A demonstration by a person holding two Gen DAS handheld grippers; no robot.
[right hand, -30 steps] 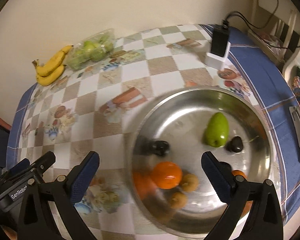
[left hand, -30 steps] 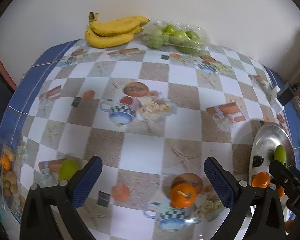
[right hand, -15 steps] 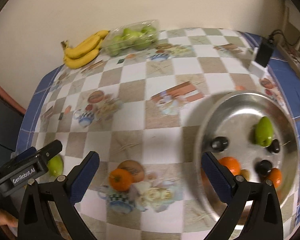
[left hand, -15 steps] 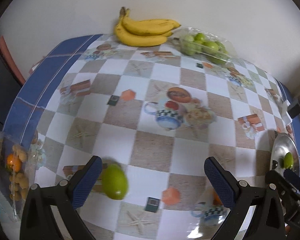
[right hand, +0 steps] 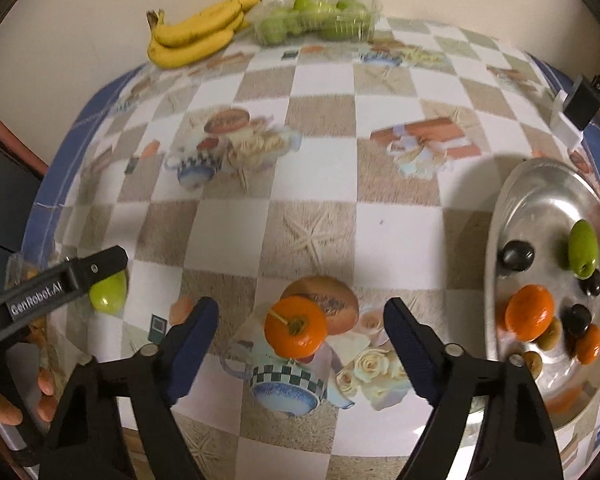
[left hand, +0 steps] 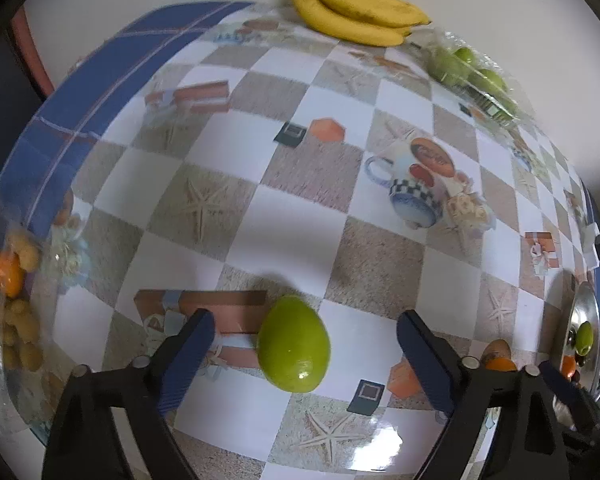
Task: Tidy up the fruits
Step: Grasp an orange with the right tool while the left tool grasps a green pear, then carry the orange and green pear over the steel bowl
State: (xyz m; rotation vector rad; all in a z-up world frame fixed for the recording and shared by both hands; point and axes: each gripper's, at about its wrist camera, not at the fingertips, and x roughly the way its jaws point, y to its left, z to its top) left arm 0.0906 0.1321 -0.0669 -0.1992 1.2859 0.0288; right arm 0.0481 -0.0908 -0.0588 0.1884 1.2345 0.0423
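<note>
Green fruit (left hand: pixel 294 350) lies between the closing left gripper's (left hand: pixel 302 354) jaws, untouched.

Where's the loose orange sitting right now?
In the right wrist view, the orange sits on the tablecloth between the right gripper fingers, left of the metal bowl.

Bananas (right hand: pixel 198 34) left of fruit box (right hand: pixel 318 20) at table's (right hand: pixel 400 232) back; tray (right hand: pixel 540 184) right w/ fruit.

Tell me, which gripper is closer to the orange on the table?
Right. The right gripper has the orange between its closing fingers, not yet touching. The left gripper is off to the side, around the green fruit.
</note>
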